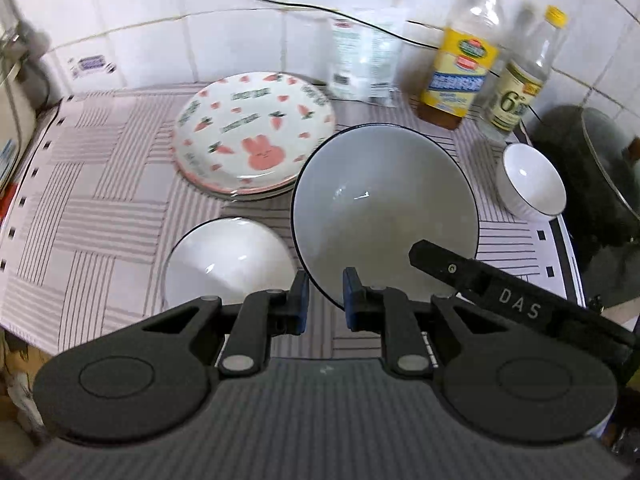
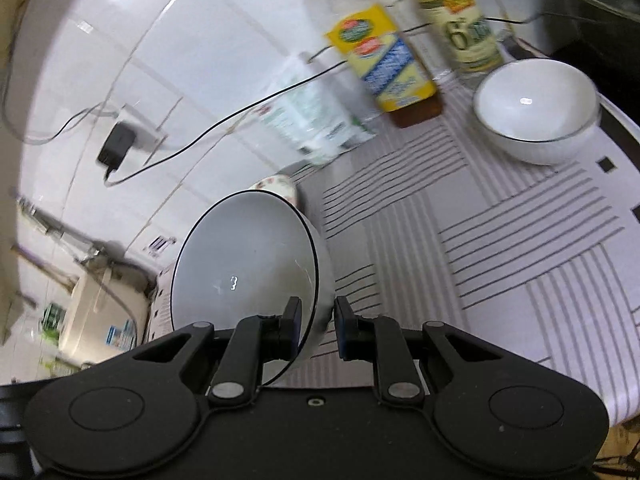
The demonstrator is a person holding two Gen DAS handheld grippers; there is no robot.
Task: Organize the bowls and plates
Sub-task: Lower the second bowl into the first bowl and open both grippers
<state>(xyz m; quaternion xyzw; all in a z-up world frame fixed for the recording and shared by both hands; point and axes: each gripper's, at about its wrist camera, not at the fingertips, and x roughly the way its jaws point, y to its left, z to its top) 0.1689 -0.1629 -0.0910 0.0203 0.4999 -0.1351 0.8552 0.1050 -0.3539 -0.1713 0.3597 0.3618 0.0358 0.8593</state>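
White large bowl point(image 1: 384, 208) is pinched at its rim by our left gripper point(image 1: 326, 300) and right gripper point(image 2: 316, 330), both nearly closed, at lower centre of each frame.

left hand-held gripper point(image 1: 325, 298): clamped, angled steeply down | right hand-held gripper point(image 2: 316, 328): clamped, tilted down
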